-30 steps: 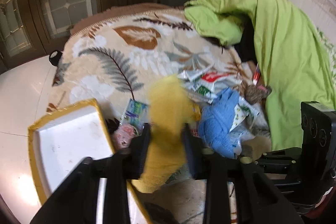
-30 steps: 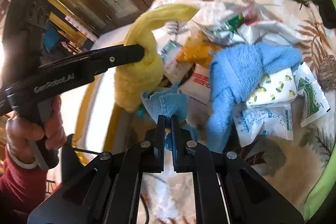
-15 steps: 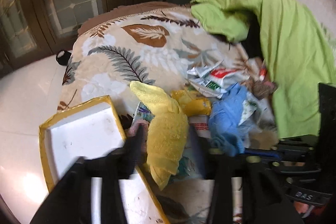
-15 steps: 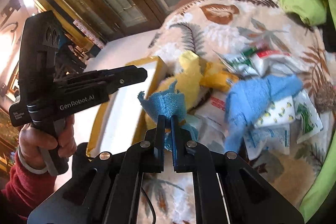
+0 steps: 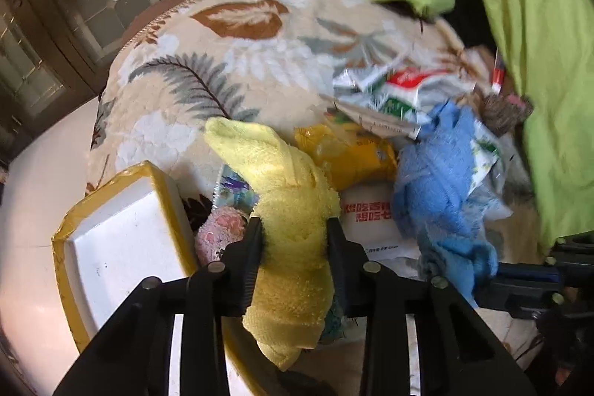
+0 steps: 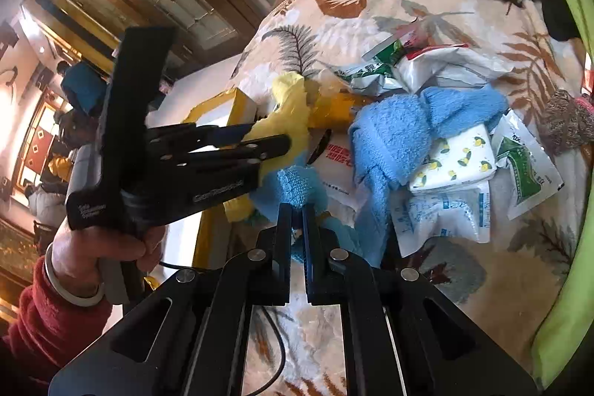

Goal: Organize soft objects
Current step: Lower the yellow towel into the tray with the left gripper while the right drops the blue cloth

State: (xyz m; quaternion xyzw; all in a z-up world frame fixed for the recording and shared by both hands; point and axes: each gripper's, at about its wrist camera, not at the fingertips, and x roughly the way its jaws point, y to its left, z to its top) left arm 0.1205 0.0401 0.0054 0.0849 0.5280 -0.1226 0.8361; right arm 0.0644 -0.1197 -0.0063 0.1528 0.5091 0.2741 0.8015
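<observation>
Gripping the yellow towel (image 5: 293, 221) across its middle, the left gripper (image 5: 294, 240) has its jaws closed on the bunched cloth, one on each side. The towel's long axis runs along the jaws' line: one end points away over the leaf-print blanket (image 5: 237, 62), the other droops back under the gripper. The white tray (image 5: 122, 232) with its yellow rim sits just to the left of the towel, its near wall beside the left jaw, so a short sideways carry would, by my reckoning, bring the cloth over it; the left gripper is plainly the nearer one.

The right gripper (image 6: 295, 210) has its jaws narrow, pinching a small blue cloth (image 6: 297, 184) that lies just right of the yellow towel. A larger blue towel (image 6: 404, 132) lies farther right, among the sachets and packets (image 6: 456, 158) on the blanket. A pink fluffy item (image 5: 221, 229) sits between tray and towel.

Readable writing: "GenRobot.AI" faintly on the left gripper's arm, and red Chinese characters on a white packet (image 5: 371, 221) beside the towel, too blurred to read with certainty.
</observation>
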